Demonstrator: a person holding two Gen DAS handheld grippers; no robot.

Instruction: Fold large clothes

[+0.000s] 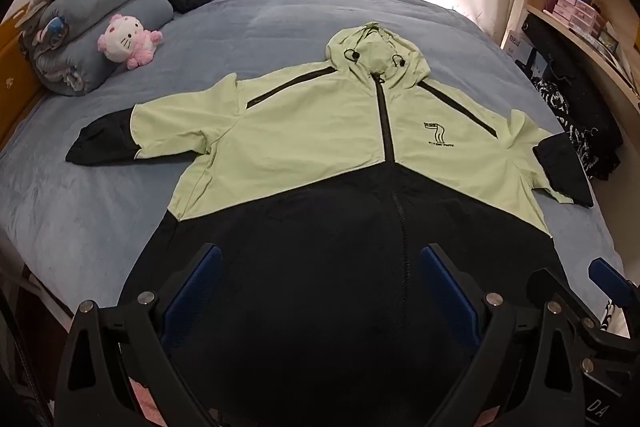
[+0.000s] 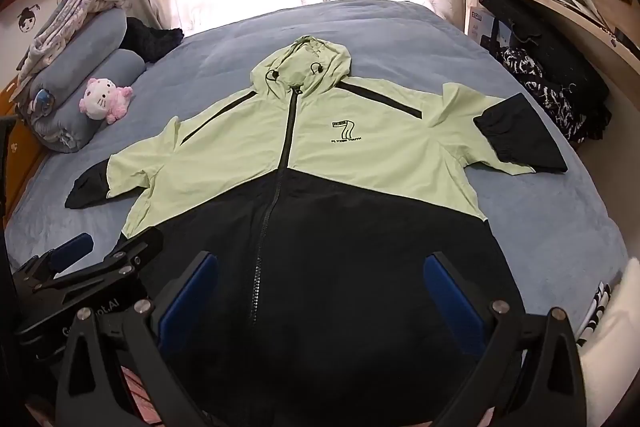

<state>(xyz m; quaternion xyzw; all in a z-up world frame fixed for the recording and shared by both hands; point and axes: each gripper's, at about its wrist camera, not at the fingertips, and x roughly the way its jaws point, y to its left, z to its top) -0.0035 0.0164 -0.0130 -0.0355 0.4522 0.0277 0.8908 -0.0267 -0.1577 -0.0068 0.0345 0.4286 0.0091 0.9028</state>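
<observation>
Jacket (image 1: 320,131), pale green above and black below, lies face up and zipped on the blue bed (image 1: 100,211), hood (image 1: 376,47) toward the curtains, hem toward the viewer. Both sleeves are spread outward, black cuffs at either side. No fold is visible yet; by my judgement the task stands at its start, with sleeves, sides and hood all left to bring in.

Left tool (image 1: 320,291) hangs over the black lower panel, spread wide, nothing between its blue pads. Right tool (image 2: 320,295) is likewise spread and empty above the same panel, just beside the left one.

Edges: left cuff (image 1: 100,143) has bare bedding around it. Right cuff (image 2: 520,139) lies near the bed's right edge, close to dark patterned clothing (image 2: 560,99) heaped below a shelf. Rolled bedding (image 1: 100,27) and a pink plush toy (image 1: 128,41) occupy the far left corner, well apart from the garment. Bare bedding lies beyond the hood.
</observation>
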